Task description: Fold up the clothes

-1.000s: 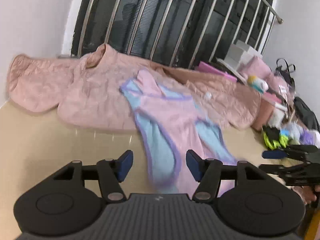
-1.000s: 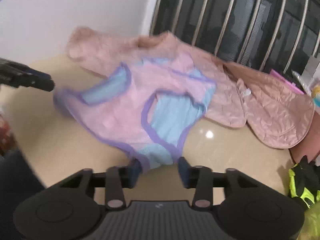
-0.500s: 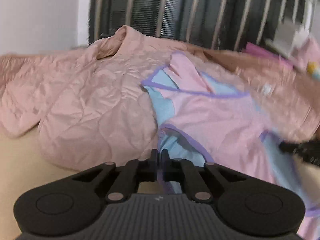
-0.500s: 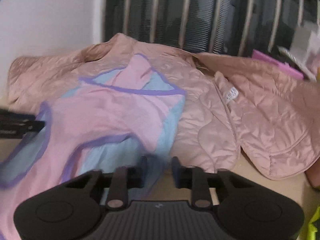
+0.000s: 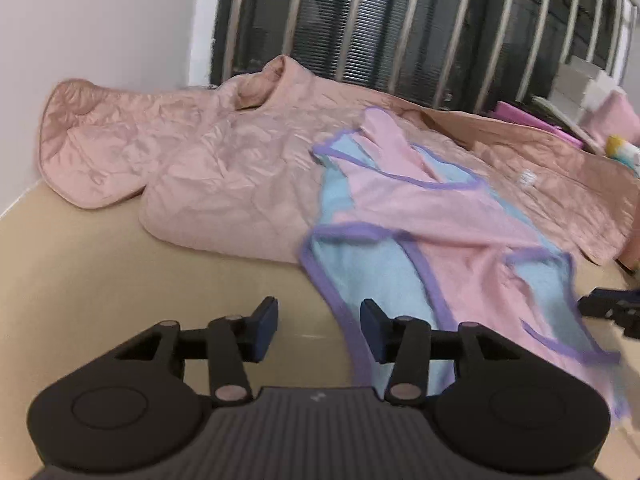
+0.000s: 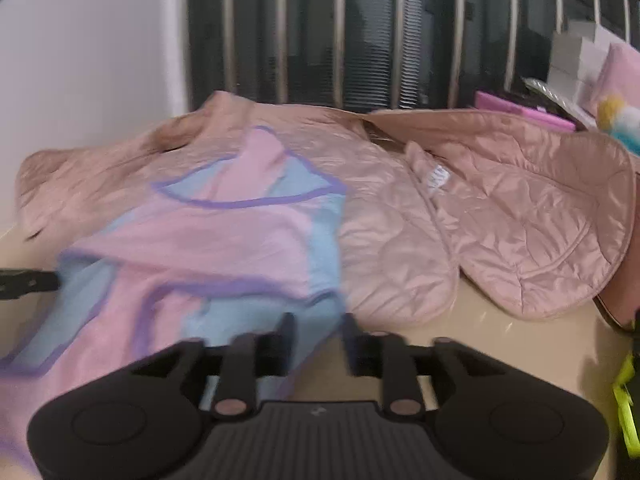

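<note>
Both my left tongs (image 5: 318,326) and right tongs (image 6: 318,344) are spread over the beige tabletop (image 5: 120,280); beyond them, a barred window (image 5: 400,20) and white wall (image 5: 100,12).

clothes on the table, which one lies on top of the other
The thin pink and light-blue garment with purple trim lies on top. Its upper part drapes over the quilted dusty-pink satin jacket, which is spread beneath it toward the window bars.
</note>
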{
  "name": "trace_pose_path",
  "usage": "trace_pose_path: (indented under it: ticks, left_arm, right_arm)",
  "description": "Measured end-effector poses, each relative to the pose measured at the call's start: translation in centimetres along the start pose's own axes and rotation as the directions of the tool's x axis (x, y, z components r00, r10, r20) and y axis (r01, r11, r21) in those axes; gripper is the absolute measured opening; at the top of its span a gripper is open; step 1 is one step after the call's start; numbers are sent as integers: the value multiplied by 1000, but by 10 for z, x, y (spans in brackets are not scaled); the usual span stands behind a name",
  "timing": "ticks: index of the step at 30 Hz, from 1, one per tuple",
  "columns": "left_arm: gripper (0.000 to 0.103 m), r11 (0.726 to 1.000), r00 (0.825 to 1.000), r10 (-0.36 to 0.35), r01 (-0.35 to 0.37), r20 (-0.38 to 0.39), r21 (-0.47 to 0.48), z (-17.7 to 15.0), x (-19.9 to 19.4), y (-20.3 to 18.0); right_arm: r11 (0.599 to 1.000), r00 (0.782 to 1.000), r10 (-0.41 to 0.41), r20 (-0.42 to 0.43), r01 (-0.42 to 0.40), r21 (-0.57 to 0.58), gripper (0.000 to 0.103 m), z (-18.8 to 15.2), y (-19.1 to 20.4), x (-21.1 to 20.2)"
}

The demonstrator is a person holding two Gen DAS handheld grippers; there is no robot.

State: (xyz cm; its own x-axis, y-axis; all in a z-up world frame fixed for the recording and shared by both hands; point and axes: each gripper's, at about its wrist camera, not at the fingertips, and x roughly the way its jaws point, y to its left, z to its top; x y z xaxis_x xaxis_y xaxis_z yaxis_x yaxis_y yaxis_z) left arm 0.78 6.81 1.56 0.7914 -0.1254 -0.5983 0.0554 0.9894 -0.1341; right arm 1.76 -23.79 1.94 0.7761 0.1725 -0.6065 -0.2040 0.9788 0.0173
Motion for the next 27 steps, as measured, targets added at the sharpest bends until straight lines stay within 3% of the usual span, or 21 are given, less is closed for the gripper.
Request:
trace_pose_path:
  ticks: [1,3,5,6,8,18,22,25,27]
  left_arm:
    - [39,1000,1000,-7,7,-1,9,-4,-4,-3]
    - [12,999,1000,-1,1,-6,42,-7,-4,-11]
    - [3,999,1000,5,-5,-3,35,-10,-5,-15]
    - [0,1000,1000,8,-8,1,19,-11,-7,-16]
    - [0,999,999,36,-36,19,1,-16,-13,-15]
    - [4,994,995,89,-86,40,-59,-41,-49,11]
    - [5,996,997,25,-19,75,-82,-38,-71,14]
    - [5,996,994,-70,74,87,-41,-39,-77,-1]
    - [5,995,992,-96,96,81,12,-42,-72,-14]
  right_arm:
    - [1000,1000,11,-11,-11,-10,32,-6,5,-7]
    - [999,999,26,-27,-26,-22,31,-18,11,-14]
    - [999,998,41,-44,-43,-33,29,-25,16,-14]
    - [999,998,37,-43,-38,-26,19,-27,16,-16]
    - [1000,999,23,-38,-24,-9,4,-31,16,-23]
    - [996,999,-44,-16,46,80,3,-52,16,-55]
    - [998,997,-53,47,51,43,7,-54,29,-76]
    - [1000,996,-1,93,0,7,9,-44,42,-85]
    - [998,995,60,84,-59,-13,12,-38,52,-78]
